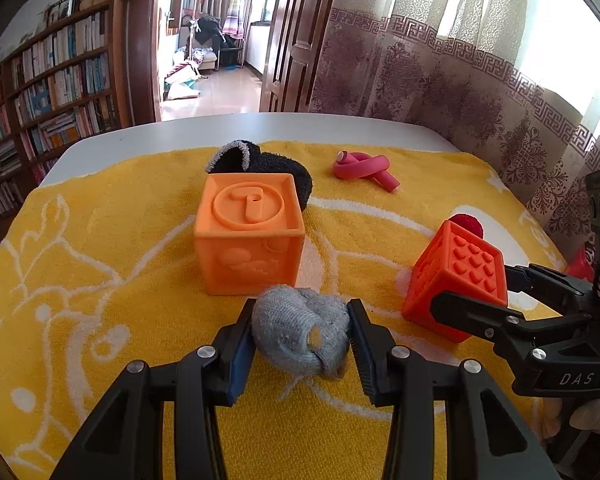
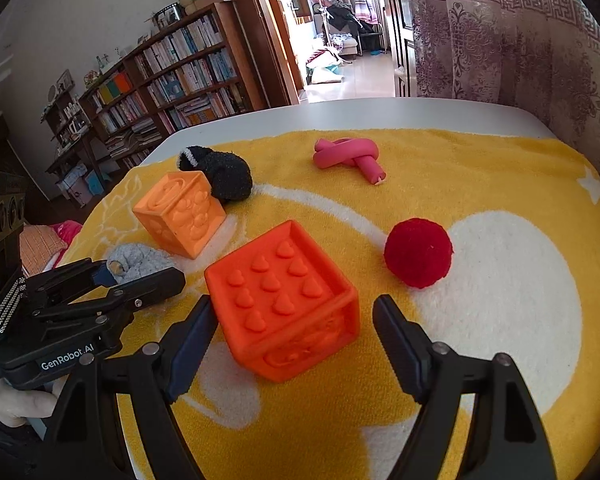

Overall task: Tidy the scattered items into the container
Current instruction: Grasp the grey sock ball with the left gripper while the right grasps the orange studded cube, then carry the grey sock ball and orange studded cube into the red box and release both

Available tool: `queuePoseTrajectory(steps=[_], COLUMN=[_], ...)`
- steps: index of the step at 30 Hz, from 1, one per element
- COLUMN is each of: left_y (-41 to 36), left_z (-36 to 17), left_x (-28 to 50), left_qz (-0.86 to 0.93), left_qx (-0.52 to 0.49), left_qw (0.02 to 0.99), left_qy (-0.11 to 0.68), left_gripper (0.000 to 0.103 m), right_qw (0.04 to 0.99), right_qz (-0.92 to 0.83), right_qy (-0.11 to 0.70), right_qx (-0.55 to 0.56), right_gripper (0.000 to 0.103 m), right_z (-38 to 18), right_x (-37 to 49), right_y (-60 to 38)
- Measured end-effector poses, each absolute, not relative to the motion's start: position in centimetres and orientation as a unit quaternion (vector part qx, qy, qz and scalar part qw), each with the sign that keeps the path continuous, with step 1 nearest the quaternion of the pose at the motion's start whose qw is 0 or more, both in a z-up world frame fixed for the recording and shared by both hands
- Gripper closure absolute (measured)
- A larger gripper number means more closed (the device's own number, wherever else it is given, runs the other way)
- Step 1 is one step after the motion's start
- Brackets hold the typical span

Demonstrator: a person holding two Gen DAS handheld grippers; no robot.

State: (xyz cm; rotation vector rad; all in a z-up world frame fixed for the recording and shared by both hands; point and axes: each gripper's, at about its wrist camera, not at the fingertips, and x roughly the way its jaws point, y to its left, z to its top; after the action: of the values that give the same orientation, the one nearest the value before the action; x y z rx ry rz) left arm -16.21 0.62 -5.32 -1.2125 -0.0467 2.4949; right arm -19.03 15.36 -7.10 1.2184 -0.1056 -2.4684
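While no container showed in either view, the tidying looked barely begun: the left wrist view had the left gripper (image 1: 300, 340) pinched on a grey sock (image 1: 300, 332) near the camera on the yellow towel (image 1: 100, 280), tilted steeply down. Beyond it sat an orange cube (image 1: 248, 236), a black sock (image 1: 268, 168) and, far right, a pink roller (image 1: 364, 168), all still loose. From the right wrist view, the right gripper (image 2: 296, 332) angled down with its fingers wide apart either side of a red cube (image 2: 284, 300), pads not touching it. A red ball (image 2: 418, 252) lay just beyond on the right.
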Motion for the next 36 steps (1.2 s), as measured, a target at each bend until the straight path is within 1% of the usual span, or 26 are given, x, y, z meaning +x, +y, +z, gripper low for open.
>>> queuePoseTrajectory(steps=[2, 4, 6, 14, 22, 28, 36], left_y=[0.7, 0.7, 0.5, 0.8, 2.0, 3.3, 5.0], left_z=[-5.3, -5.4, -5.3, -4.6, -3.9, -3.4, -3.2], left_x=[-16.2, -16.2, -16.2, -15.8, -14.9, -13.9, -13.0], left_qz=[0.883, 0.882, 0.882, 0.885, 0.884, 0.882, 0.877], left_qx=[-0.431, -0.432, -0.432, -0.423, -0.415, -0.411, -0.410], left_qw=[0.185, 0.186, 0.186, 0.192, 0.212, 0.229, 0.250], left_qy=[-0.018, -0.021, -0.024, -0.029, -0.026, -0.018, -0.007], left_gripper=[0.058, 0.058, 0.058, 0.058, 0.058, 0.058, 0.058], right_qw=[0.192, 0.183, 0.175, 0.149, 0.098, 0.017, -0.167], right_qz=[-0.880, -0.884, -0.888, -0.905, -0.919, -0.933, -0.932], right_qy=[-0.030, -0.010, -0.007, -0.045, -0.090, -0.121, -0.138], right_qx=[0.433, 0.431, 0.426, 0.395, 0.371, 0.339, 0.292], right_gripper=[0.021, 0.035, 0.037, 0.038, 0.038, 0.038, 0.038], right_z=[-7.0, -6.7, -6.4, -4.1, -1.5, 0.9, 3.4], right_x=[-18.9, -18.5, -18.0, -15.3, -11.0, -6.6, -0.3], right_y=[15.1, 14.8, 14.8, 17.2, 22.8, 29.5, 40.0])
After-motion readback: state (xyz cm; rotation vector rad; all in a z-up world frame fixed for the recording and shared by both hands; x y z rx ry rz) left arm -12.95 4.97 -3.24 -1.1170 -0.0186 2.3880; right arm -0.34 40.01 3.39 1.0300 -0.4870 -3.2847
